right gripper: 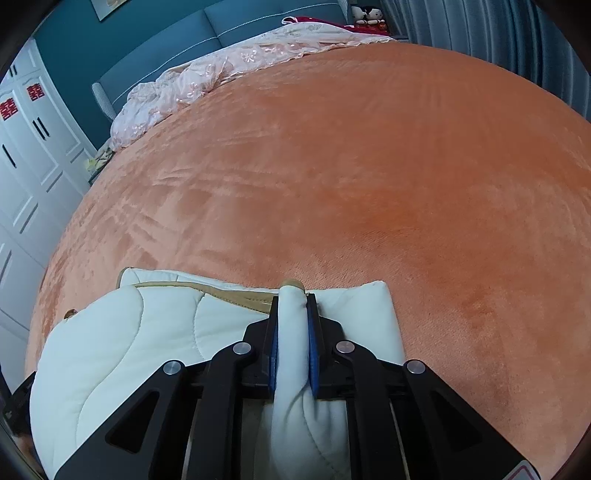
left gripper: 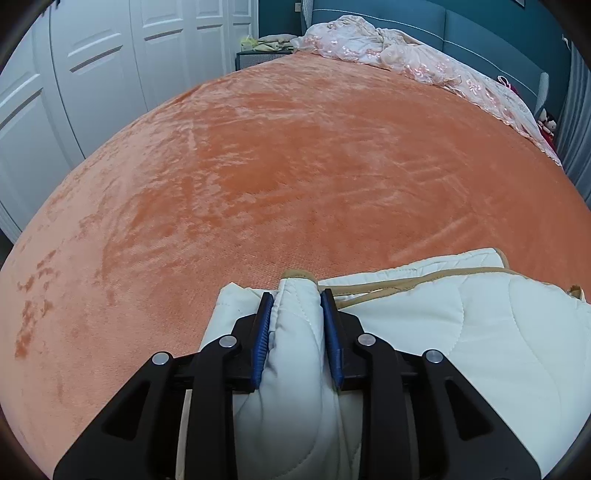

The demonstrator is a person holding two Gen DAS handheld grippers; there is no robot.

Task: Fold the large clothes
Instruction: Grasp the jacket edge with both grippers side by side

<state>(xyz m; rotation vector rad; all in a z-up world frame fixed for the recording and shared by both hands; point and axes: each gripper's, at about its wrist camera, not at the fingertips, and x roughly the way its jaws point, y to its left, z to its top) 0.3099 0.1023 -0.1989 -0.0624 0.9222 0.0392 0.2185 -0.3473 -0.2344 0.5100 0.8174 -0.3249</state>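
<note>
So there's a white quilted garment with tan trim lying folded at the near edge of the bed, which is covered in an orange plush blanket. Its long axis runs side to side across the near edge, roughly parallel to it, so one end sits under each gripper. The left hand-held gripper has a bunched fold of the white fabric between its blue pads, a fat roll with the tan edging poking out past the tips; the pads look pressed against it on both sides. The right hand-held gripper is clamped much tighter on a thin pinched ridge of the same garment, again with a bit of tan trim sticking out beyond the fingertips. Both pinched folds point away from the cameras, toward the head of the bed. Up there a crumpled pink lace coverlet lies against the blue headboard, and white wardrobe doors stand off to the side.
</note>
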